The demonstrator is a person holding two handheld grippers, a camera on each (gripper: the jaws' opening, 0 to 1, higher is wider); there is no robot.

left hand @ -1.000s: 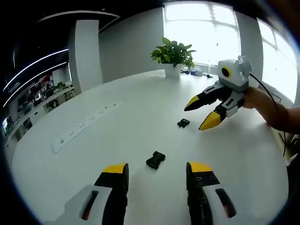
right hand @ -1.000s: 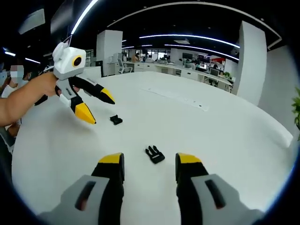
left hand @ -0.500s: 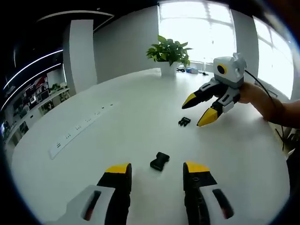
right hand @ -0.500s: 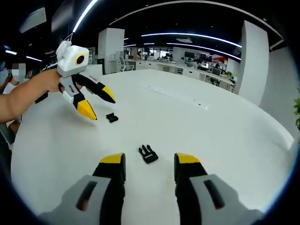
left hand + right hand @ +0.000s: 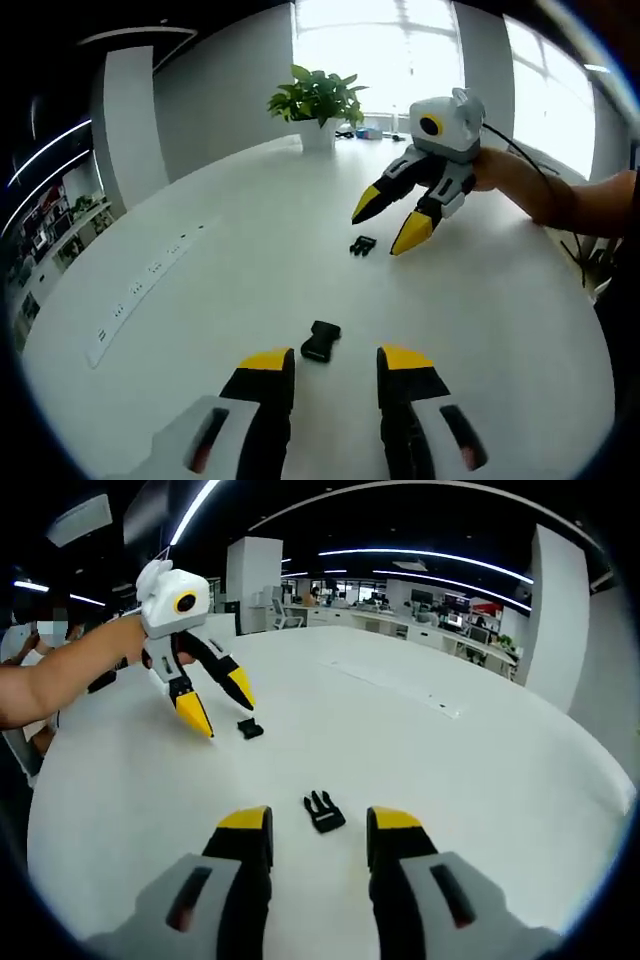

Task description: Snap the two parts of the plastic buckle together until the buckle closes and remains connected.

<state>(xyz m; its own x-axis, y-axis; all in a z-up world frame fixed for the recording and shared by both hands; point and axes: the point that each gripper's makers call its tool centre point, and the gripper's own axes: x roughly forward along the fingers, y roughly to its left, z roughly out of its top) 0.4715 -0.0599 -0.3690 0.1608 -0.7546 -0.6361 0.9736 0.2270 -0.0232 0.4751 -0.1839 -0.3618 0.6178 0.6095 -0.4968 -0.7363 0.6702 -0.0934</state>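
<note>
Both grippers, left (image 5: 330, 362) and right (image 5: 307, 825), have closed in on their buckle halves (image 5: 320, 341) (image 5: 324, 811), jaws apart, holding nothing.

Right gripper (image 5: 316, 828) low over white table (image 5: 480, 780), jaws apart, pronged buckle piece (image 5: 324, 811) just ahead between tips, untouched. Socket piece (image 5: 250, 728) farther across table, apart from it. Left gripper (image 5: 218, 700) hovers above socket piece, jaws spread, held by hand (image 5: 128, 645).

On the table (image 5: 200, 300), the socket half (image 5: 320, 342) lay well apart from the pronged half (image 5: 362, 245), nearer the power strip (image 5: 140, 290).
</note>
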